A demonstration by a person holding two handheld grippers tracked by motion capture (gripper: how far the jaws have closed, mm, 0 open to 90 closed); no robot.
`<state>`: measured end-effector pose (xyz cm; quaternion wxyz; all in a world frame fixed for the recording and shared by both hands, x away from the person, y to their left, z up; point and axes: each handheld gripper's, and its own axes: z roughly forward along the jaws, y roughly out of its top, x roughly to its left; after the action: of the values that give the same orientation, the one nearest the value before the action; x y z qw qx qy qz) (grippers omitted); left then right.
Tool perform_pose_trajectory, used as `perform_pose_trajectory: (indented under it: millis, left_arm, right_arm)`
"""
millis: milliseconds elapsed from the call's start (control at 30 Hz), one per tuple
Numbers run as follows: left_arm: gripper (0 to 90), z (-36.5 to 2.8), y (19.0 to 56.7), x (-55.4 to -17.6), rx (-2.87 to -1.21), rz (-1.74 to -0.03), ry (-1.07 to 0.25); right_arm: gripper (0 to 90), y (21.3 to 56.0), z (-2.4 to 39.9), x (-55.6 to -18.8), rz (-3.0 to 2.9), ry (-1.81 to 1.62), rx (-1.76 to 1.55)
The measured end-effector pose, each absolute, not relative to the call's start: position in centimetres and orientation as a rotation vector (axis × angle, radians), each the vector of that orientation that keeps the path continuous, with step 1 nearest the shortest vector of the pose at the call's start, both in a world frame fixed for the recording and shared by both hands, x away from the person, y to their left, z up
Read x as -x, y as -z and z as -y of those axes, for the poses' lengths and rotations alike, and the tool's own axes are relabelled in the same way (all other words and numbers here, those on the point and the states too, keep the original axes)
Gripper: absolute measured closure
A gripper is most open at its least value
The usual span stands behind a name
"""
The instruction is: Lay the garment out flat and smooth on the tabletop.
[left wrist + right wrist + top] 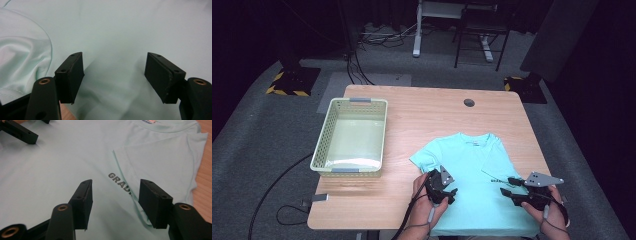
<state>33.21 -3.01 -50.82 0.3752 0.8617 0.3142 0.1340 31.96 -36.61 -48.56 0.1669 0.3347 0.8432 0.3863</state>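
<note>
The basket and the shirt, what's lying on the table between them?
Nothing: in the high view, bare table separates the basket from the shirt.

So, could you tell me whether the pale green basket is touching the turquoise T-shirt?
Apart: the high view shows bare wooden table between basket and T-shirt.

One light-blue T-shirt (472, 175) lies on the desk (432, 112). One green basket (350, 137) stands there too. Two grippers show, left gripper (443, 192) and right gripper (508, 186).

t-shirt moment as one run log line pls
t-shirt: flat on table, one side folded | left claw: open over shirt | right claw: open over shirt
</note>
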Motion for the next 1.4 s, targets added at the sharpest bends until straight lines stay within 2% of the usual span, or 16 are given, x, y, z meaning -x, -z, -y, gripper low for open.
perform_pose_trajectory:
  millis: [333, 700, 800, 933, 1033, 1233, 1400]
  left_arm:
    - [31.9, 1.8, 50.8, -33.0, -2.21, -0.791, -0.344]
    - [31.7, 1.7, 50.8, -33.2, -2.214, -0.768, -0.326]
    - [31.7, 1.6, 50.8, -33.3, -2.215, -0.769, -0.325]
    - [31.6, 1.6, 50.8, -33.3, -2.216, -0.765, -0.328]
    - [31.6, 1.6, 50.8, -33.2, -2.217, -0.765, -0.328]
    - [31.6, 1.7, 50.8, -33.2, -2.218, -0.765, -0.329]
    - [31.6, 1.7, 50.8, -33.2, -2.218, -0.765, -0.33]
  right_arm:
    - [45.2, 47.5, 34.8, -34.8, -2.425, -1.053, -0.905]
    - [50.5, 49.1, 32.1, -37.7, -2.504, -0.958, -0.88]
    - [57.2, 49.5, 32.1, -38.3, -2.522, -0.964, -0.902]
    - [77.0, 49.5, 32.3, -38.7, -2.532, -0.991, -0.917]
    - [86.9, 49.2, 32.5, -38.8, -2.55, -0.991, -0.945]
    - [88.5, 47.9, 32.6, -38.6, -2.508, -0.989, -0.92]
    - [88.6, 45.9, 35.6, -38.3, -2.408, -1.008, -0.966]
